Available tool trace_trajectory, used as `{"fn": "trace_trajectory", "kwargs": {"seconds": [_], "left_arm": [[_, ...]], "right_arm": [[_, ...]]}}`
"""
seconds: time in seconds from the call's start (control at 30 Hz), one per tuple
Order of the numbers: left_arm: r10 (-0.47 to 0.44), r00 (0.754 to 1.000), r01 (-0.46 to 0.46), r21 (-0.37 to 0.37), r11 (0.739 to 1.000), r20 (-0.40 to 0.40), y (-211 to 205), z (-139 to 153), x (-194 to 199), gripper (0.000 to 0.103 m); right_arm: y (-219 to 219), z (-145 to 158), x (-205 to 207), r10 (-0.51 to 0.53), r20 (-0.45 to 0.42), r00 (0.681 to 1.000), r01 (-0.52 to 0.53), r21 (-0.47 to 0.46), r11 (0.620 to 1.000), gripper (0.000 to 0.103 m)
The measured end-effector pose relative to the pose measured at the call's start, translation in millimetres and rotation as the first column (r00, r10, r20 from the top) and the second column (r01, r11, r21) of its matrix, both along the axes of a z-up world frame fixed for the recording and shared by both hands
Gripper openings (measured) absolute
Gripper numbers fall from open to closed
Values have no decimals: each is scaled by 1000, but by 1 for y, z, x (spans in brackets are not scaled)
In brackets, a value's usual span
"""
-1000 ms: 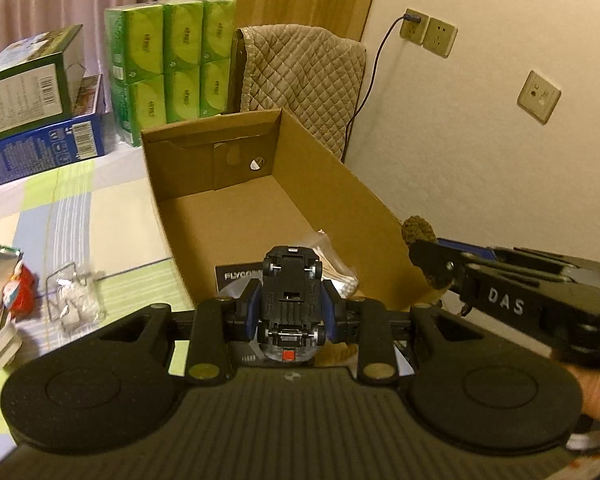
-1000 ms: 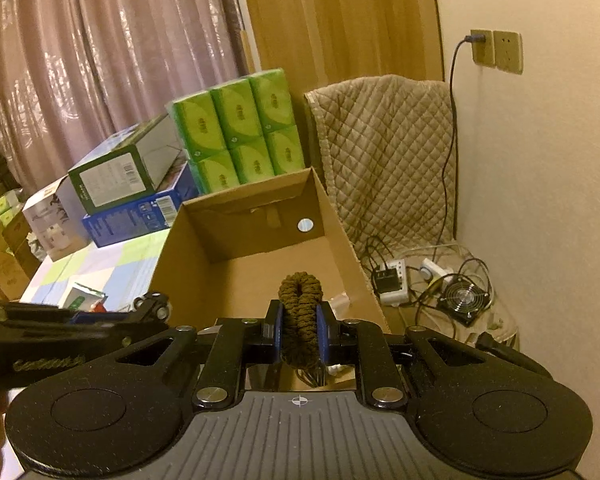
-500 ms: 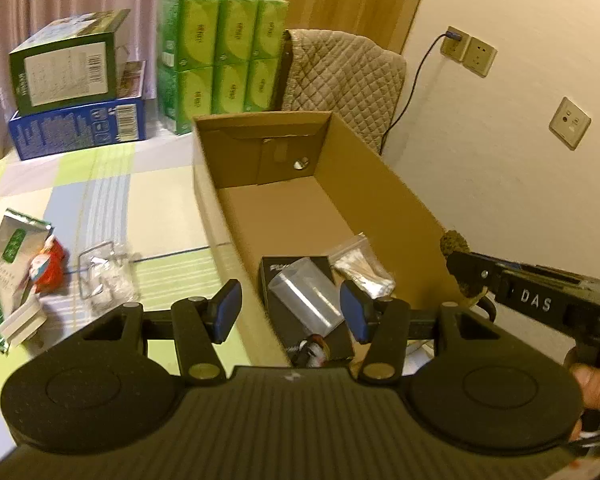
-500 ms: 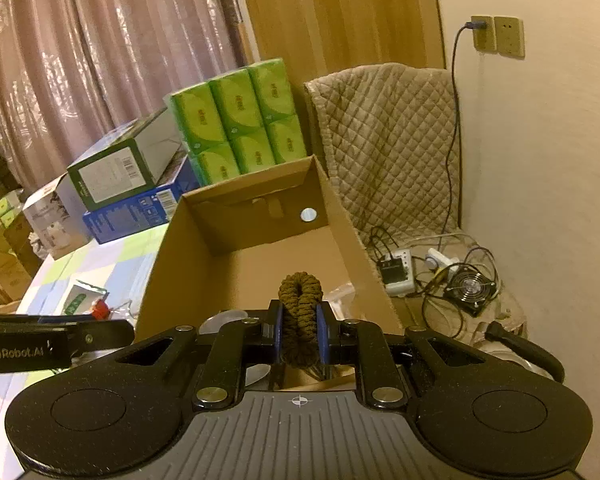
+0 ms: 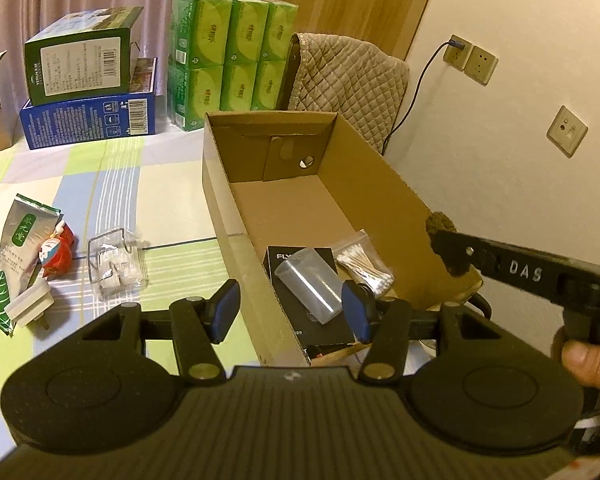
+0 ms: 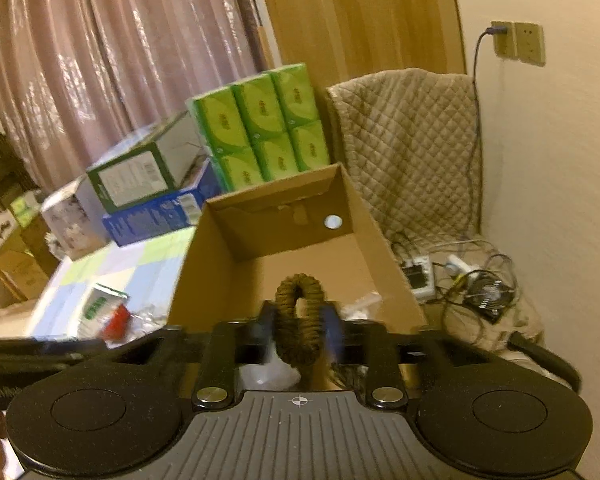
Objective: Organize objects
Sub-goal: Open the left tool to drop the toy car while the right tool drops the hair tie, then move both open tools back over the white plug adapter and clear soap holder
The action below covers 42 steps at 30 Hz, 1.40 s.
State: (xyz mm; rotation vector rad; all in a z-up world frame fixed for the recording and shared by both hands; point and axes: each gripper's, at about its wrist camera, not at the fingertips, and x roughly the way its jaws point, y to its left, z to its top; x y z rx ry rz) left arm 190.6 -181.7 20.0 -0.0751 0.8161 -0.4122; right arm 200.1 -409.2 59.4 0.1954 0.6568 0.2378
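The left gripper (image 5: 290, 310) has its jaws wide apart with nothing between them, straddling the near left wall of the cardboard box (image 5: 384, 188). Just ahead of the jaws, inside the box at its near end, lie a black carton (image 5: 342, 334), a clear plastic cup (image 5: 308, 286) tipped on its side on top of that carton, and a small bag of cotton swabs (image 5: 366, 266) to the right of the cup. The far end of the box is bare cardboard. To the left of the jaws, on the checked cloth surface (image 5: 112, 188), sit a clear plastic packet (image 5: 118, 264), a small red figure (image 5: 56, 242), a green-and-silver tea pouch (image 5: 22, 232) and a white plug (image 5: 30, 306). The right gripper (image 6: 300, 332) has its jaws clamped on a loop of braided brown cord (image 6: 300, 320), which stands up between them above the near end of the box. In the left wrist view the cord shows at the tip of the right gripper, over the right wall of the box. Beyond the box stand green tissue packs (image 5: 228, 60) and a chair draped in a quilted cover (image 5: 348, 80).
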Motion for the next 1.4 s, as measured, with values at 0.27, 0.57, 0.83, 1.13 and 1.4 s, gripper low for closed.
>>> {"fn": "trace_trajectory", "kwargs": {"seconds": [0.27, 0.57, 0.83, 1.13, 1.4], "left_arm": [[29, 1000, -29, 9, 1000, 6, 14, 0, -9, 52], [59, 998, -59, 3, 998, 7, 36, 5, -29, 60], [113, 994, -113, 15, 993, 5, 67, 7, -53, 76], [211, 977, -212, 56, 976, 18, 127, 6, -81, 88], [337, 941, -338, 93, 936, 33, 191, 4, -100, 100]], "right_arm": [[-7, 3, -8, -48, 17, 999, 48, 22, 999, 68], [5, 8, -37, -33, -9, 999, 34, 54, 998, 68], [41, 13, -63, 32, -11, 999, -32, 60, 998, 68], [91, 6, -84, 127, -24, 992, -125, 59, 990, 68], [130, -3, -90, 202, -40, 979, -200, 45, 979, 68]]}}
